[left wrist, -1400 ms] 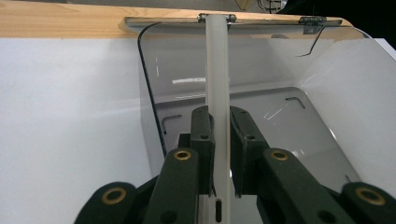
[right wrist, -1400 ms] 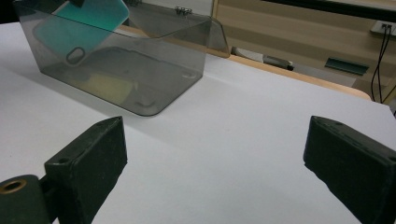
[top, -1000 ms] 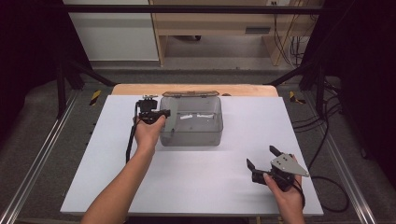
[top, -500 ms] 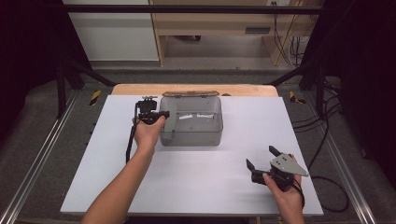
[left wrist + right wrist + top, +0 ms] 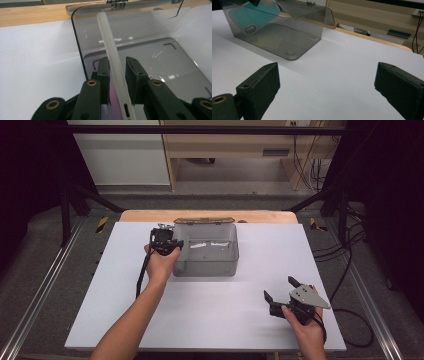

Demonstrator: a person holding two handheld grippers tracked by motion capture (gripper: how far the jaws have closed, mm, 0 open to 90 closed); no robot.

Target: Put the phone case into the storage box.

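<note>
Two hand-held grippers: left one, jaws just easing open, is straddling a phone case inside the box; right one is gaping empty.

Black gripper, grey triangular plate

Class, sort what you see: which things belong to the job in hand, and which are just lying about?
In the job: phone case; clear grey lidded box; left gripper, jaws just opening around the case.
Lying about: right gripper, open, holding nothing; floor cables.
</note>
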